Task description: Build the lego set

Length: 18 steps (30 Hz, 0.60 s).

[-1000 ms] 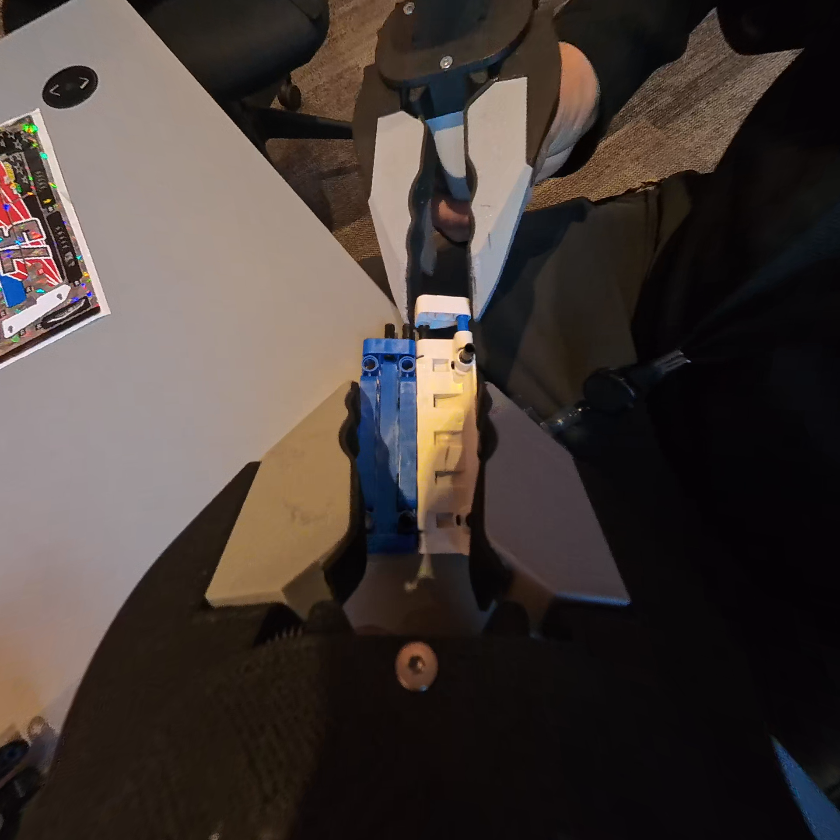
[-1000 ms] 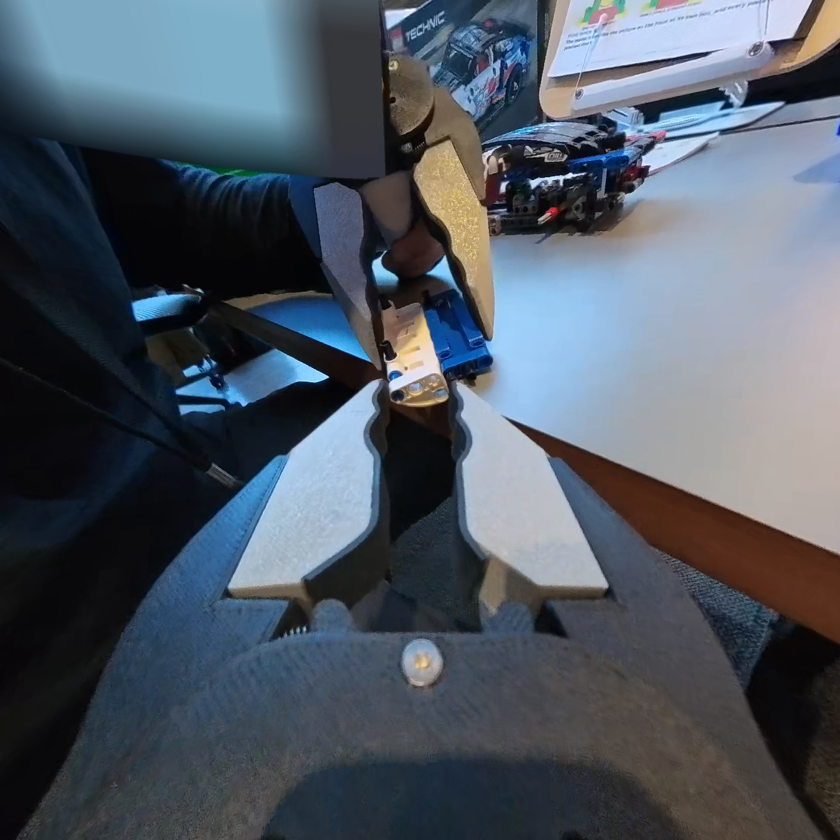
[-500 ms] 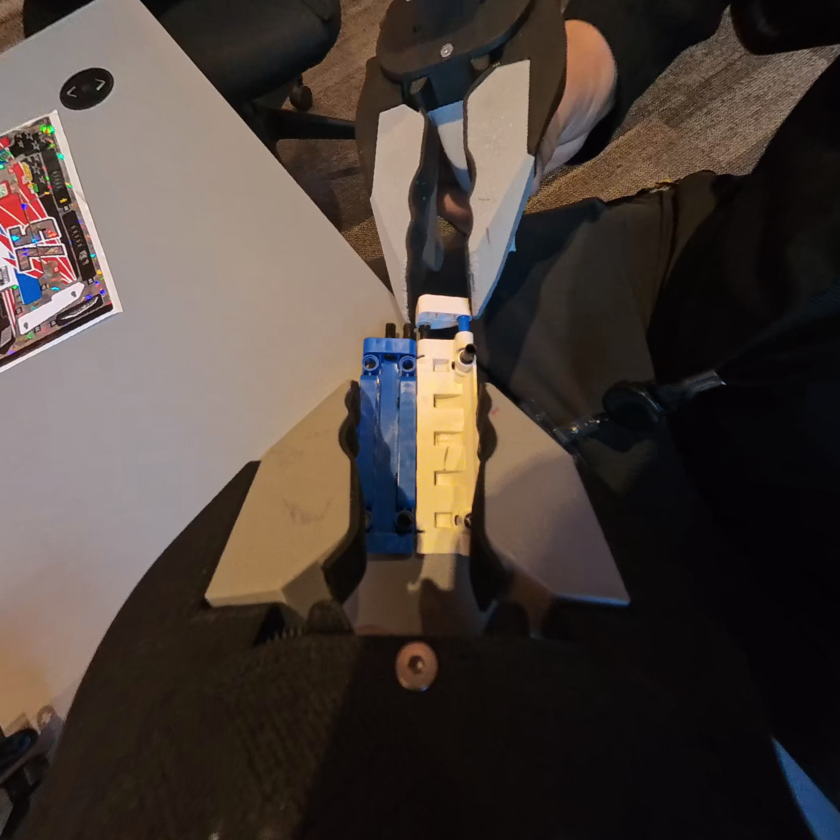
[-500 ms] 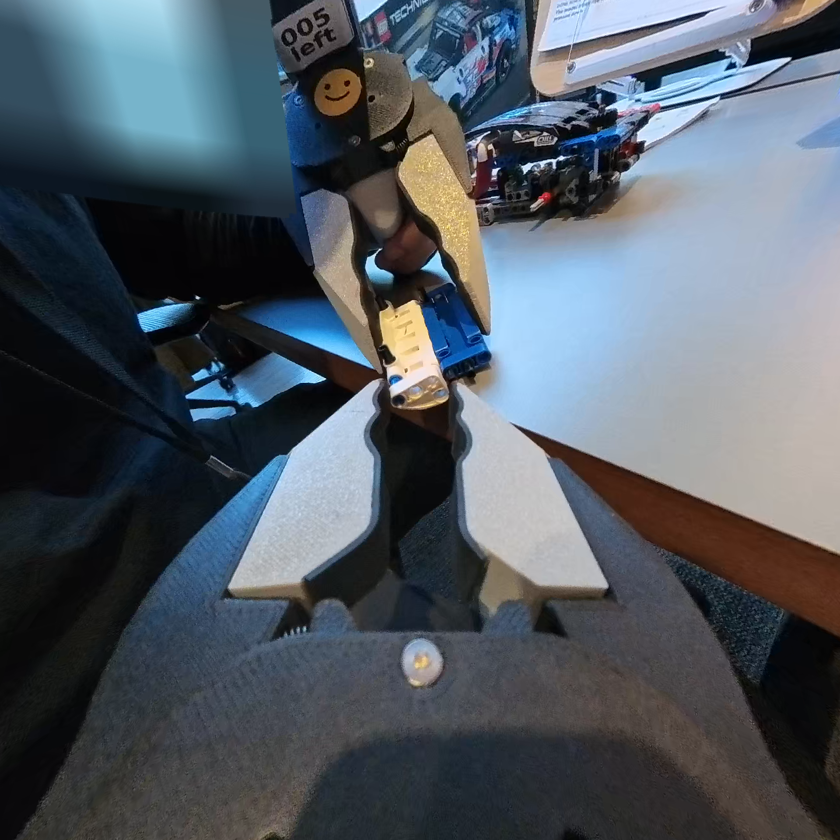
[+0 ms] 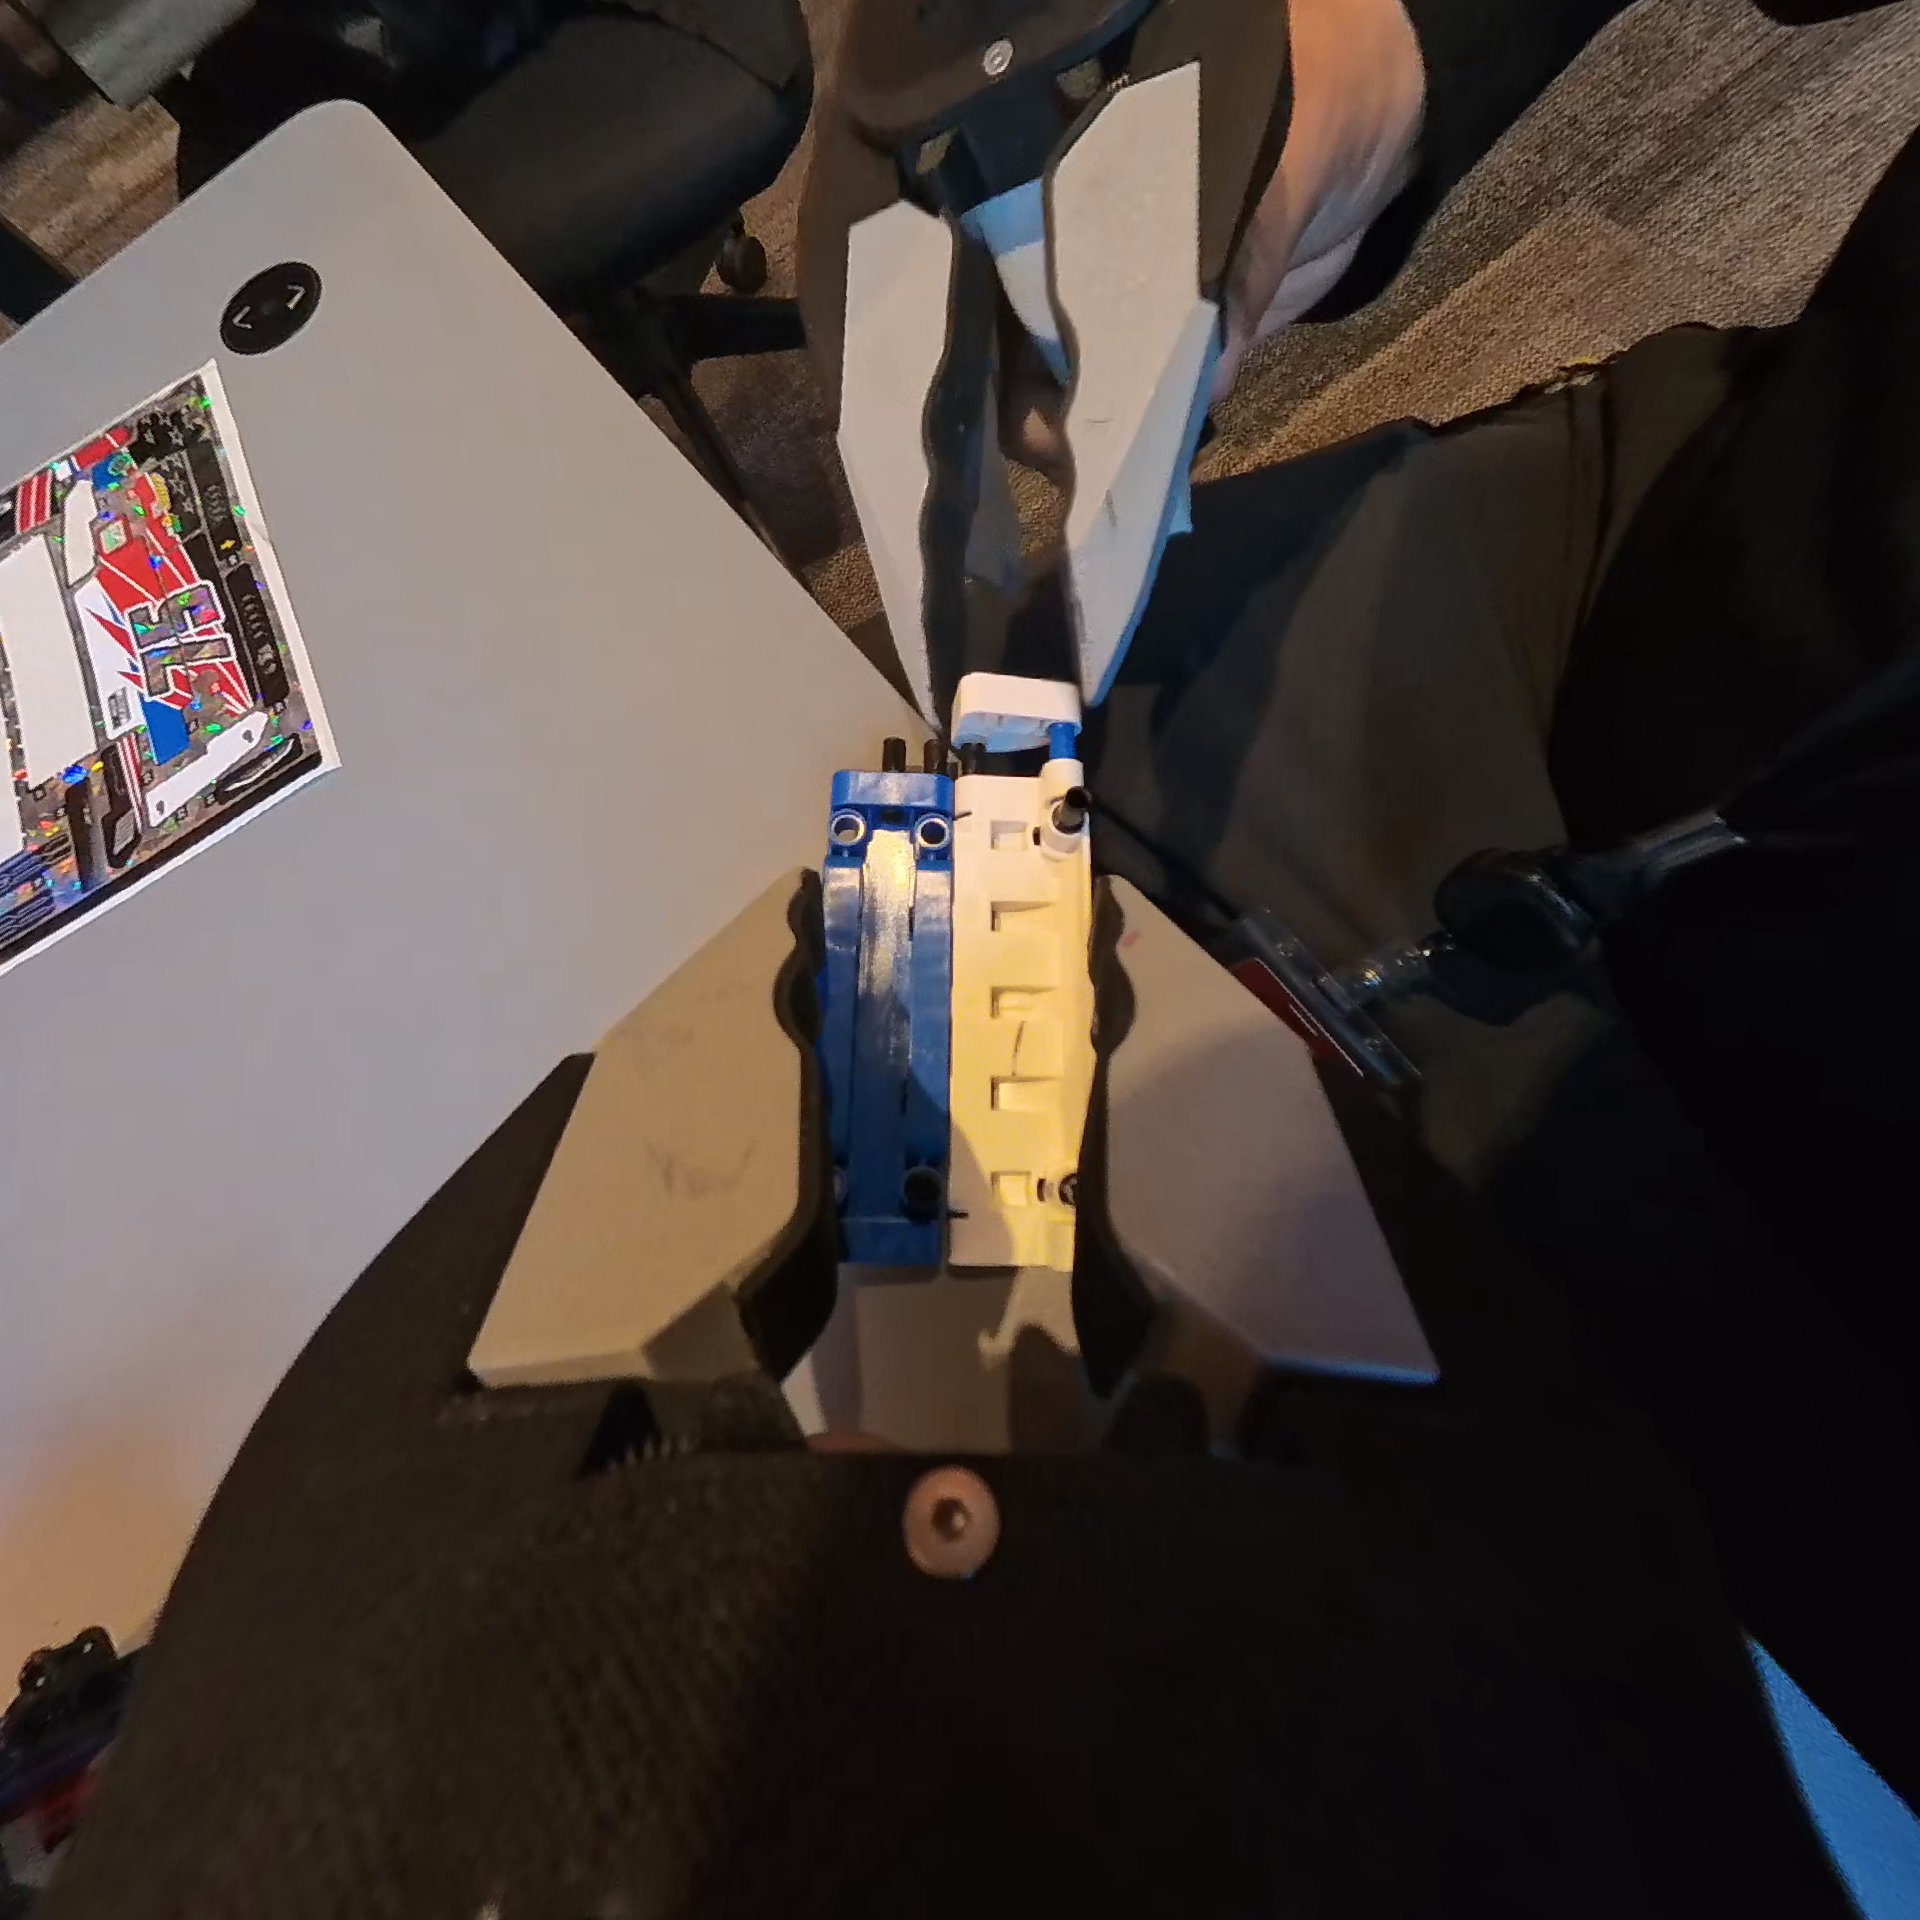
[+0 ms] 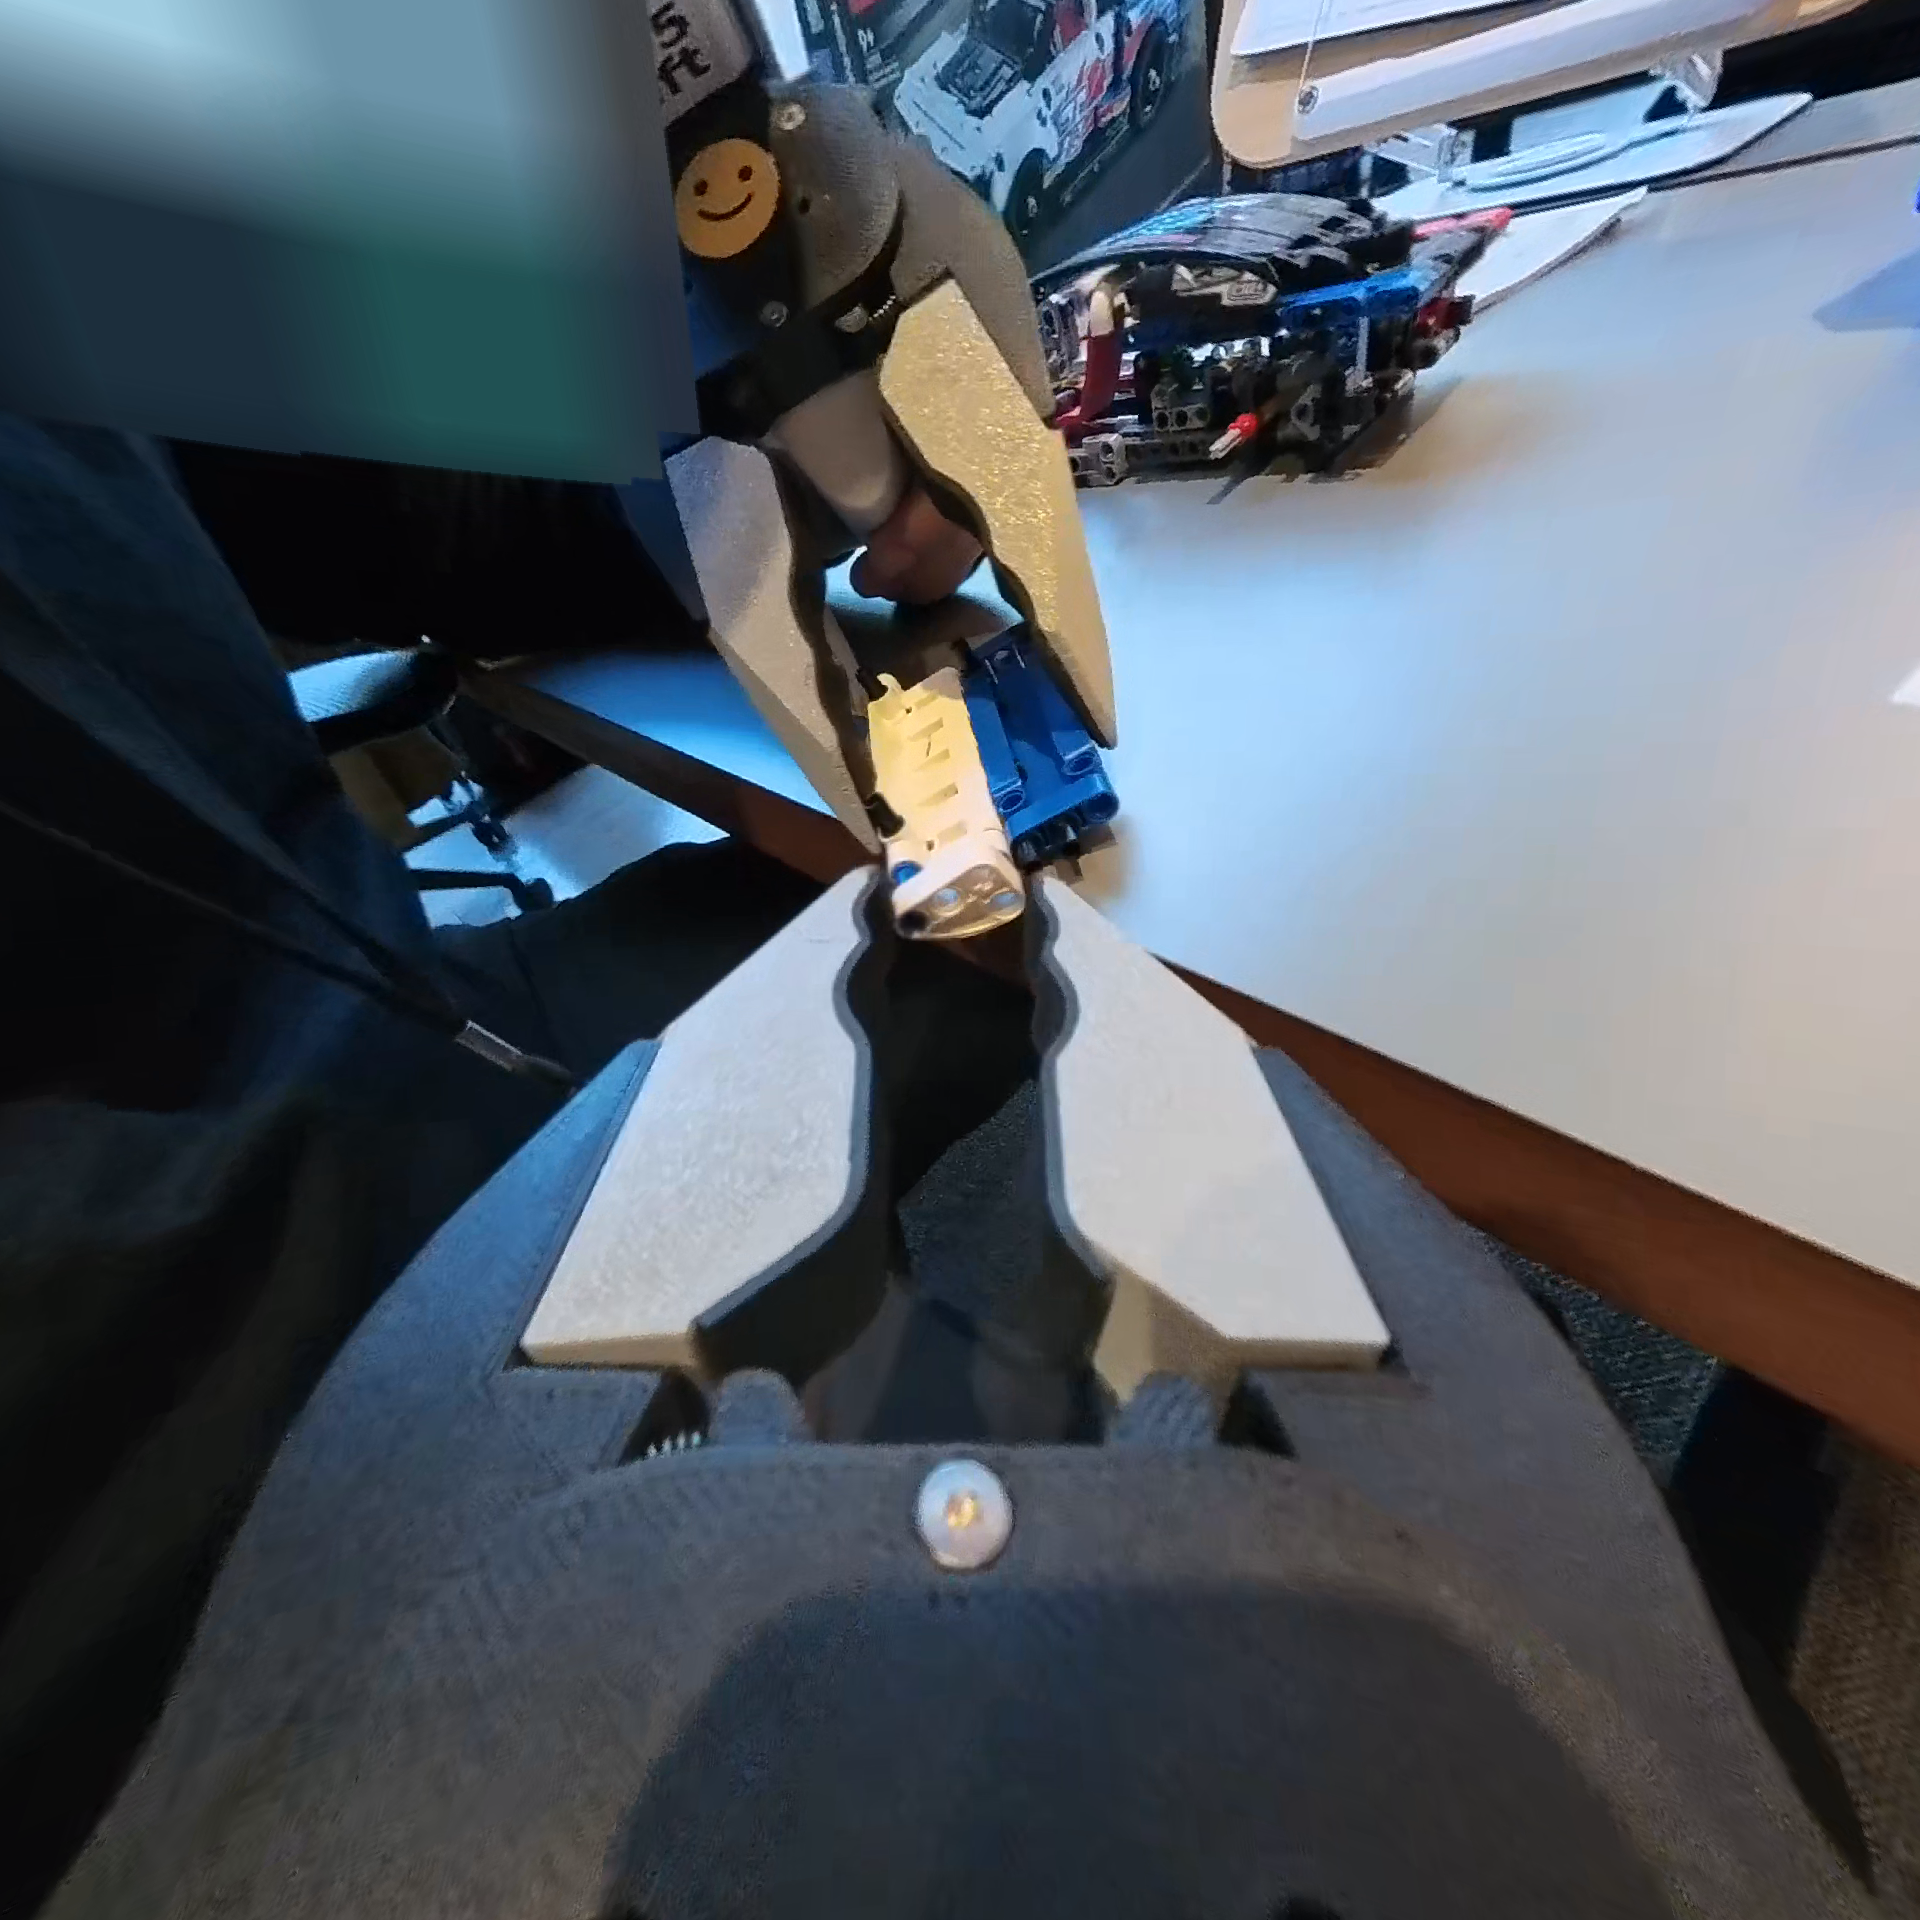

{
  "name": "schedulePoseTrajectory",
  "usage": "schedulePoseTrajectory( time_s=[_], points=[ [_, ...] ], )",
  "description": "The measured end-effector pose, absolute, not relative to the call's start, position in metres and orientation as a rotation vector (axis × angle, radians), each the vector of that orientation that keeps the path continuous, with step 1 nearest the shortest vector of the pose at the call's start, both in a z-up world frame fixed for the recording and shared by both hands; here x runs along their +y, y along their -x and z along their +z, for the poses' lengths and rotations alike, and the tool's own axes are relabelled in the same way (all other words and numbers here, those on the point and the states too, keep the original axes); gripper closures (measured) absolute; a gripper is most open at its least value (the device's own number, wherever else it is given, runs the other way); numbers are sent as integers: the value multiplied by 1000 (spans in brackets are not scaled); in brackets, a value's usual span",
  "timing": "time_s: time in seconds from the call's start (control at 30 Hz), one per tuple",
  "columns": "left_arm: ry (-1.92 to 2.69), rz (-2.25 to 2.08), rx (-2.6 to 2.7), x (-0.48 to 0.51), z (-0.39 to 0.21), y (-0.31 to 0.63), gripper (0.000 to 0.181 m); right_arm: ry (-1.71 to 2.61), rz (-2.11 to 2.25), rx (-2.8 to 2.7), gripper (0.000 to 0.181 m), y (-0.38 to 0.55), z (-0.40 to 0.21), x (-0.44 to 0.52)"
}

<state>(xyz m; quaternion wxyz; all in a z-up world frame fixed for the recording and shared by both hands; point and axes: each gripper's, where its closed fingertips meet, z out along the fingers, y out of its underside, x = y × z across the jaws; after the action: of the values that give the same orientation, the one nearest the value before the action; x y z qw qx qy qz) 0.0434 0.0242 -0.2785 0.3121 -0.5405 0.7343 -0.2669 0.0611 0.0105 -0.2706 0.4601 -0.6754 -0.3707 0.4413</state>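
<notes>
Two grippers meet at one small build. The left gripper (image 5: 951,1039) is clamped on a blue and white plastic brick sub-assembly (image 5: 956,1029), blue beams on one side and a white slotted panel on the other, held lengthwise between its grey fingers just off the near edge of the pale grey counter (image 5: 436,727). At 12 o'clock from it in the left wrist view, the right gripper (image 5: 1003,686) points its fingertips down onto a small white angled brick piece (image 5: 1013,710) that sits on the far end of the sub-assembly, beside a short blue pin. Its jaws stand narrowly apart around that piece; whether they squeeze it or only bracket it I cannot tell.

Compared with half a second ago, the grip on the sub-assembly is unchanged and the white piece is in the same spot. The right gripper's body has swung and looks larger and slightly blurred, so it is moving while its tips stay put. That suggests the white piece is being pressed or seated rather than fetched.

Farther out, a holographic sticker sheet (image 5: 135,665) lies on the counter at 10 o'clock. In the right wrist view, a partly built dark model car (image 6: 1247,332) stands at 1 o'clock on the counter.
</notes>
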Motion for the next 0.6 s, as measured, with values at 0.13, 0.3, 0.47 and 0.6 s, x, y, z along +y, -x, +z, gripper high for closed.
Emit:
schedulePoseTrajectory(
  time_s=[0.13, 0.3, 0.47, 0.6],
  points=[
    [1450, -735, 1940, 24, -279, -43, 133, 1619, 927, -1029, 156, -62, -275, 9],
    [1462, -748, 1940, 25, -279, -42, 132, 1603, 777, -1093, 159, -60, -278, 12],
    [1426, -763, 1974, 22, -279, -43, 132, 1670, 837, -1054, 159, -60, -279, 8],
    [1398, -830, 2033, 21, -279, -44, 132, 1732, 870, -1000, 159, -60, -279, 6]
  ],
)
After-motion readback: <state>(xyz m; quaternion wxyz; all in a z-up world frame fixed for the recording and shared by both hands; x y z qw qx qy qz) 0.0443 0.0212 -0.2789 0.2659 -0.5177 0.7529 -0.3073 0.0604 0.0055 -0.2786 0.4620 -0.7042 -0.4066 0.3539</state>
